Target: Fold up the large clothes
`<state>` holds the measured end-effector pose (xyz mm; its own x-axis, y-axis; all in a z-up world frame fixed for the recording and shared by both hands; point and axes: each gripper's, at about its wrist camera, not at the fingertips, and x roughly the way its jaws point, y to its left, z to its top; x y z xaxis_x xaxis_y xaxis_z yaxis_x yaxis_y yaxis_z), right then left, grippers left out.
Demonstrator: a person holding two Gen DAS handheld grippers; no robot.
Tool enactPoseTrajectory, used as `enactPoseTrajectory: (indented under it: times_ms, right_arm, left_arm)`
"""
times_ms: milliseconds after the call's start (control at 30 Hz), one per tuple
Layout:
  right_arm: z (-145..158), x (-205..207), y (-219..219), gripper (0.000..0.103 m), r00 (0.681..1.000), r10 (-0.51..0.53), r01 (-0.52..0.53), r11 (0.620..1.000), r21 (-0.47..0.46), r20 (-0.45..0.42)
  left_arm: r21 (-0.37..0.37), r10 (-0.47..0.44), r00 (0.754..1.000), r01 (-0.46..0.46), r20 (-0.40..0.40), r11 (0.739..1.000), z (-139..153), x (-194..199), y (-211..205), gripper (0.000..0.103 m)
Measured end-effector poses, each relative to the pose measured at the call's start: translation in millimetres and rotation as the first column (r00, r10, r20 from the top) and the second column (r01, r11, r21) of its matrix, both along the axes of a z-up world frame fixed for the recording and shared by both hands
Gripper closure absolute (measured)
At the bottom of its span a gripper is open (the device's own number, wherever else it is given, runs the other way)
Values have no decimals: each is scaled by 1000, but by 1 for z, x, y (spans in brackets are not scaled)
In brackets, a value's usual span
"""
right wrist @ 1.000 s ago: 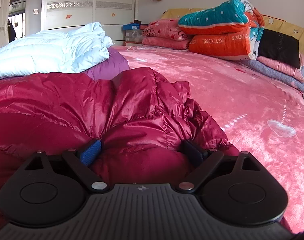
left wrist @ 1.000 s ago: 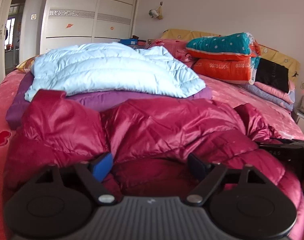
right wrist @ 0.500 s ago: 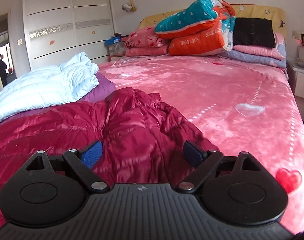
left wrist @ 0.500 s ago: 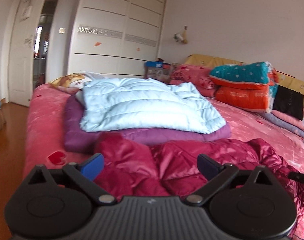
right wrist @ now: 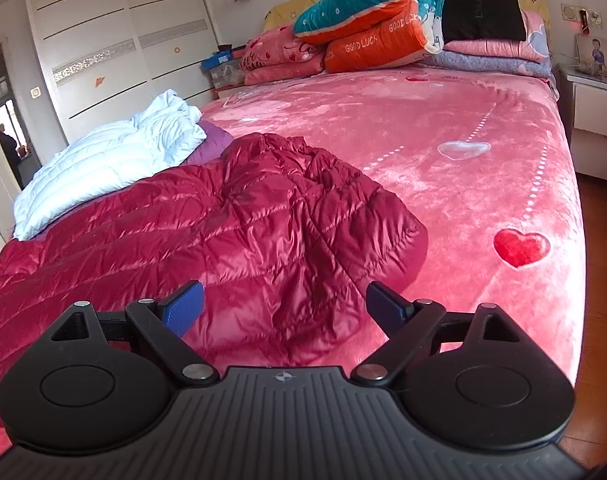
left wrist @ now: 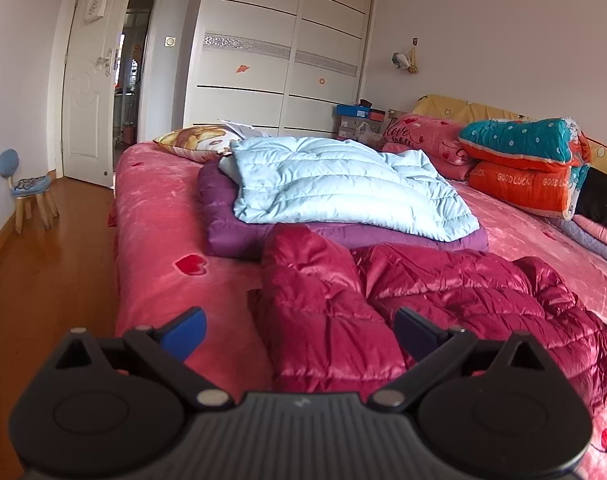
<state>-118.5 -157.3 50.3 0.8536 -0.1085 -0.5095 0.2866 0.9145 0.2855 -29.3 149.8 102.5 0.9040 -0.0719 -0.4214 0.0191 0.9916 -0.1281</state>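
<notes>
Both the left gripper (left wrist: 299, 332) and right gripper (right wrist: 283, 308) hover with jaws spread and empty, the crimson down jacket (right wrist: 231, 232) lying bunched on the bed (right wrist: 483, 184) just ahead of them, its slick, puffy shell likely to spring unfolded.

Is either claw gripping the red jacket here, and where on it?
Neither. The left claw and right claw are both open, clear of the red jacket, which lies loose on the bed.
</notes>
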Motion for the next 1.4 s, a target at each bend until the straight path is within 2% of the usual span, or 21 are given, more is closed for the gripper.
enactPoseTrajectory:
  times_ms: [300,533,1000,1200,1400]
  right_arm:
    - [17,-35,4,0,1000,10,-10,998,57,-4]
    - [37,-67,7,0,999,21,-23,998,63,39]
    - [55,-89,12,0,996,86,-86,996,16,39]
    - [67,-84,4,0,995,91,-90,996,-8,38]
    - [72,-54,-12,0,991,128,-130,990,46,39]
  left_arm:
    - [44,10,1000,-11,24,999,22,-49,6,1]
    - [93,-13,999,9,41,996,35,-81,1,1]
    - [119,-69,997,66,18,991,41,-109,-6,1]
    - [65,-129,991,130,-27,989,39,-101,-6,1]
    - [-110,-198,978,190,-69,976,41,-73,15,1]
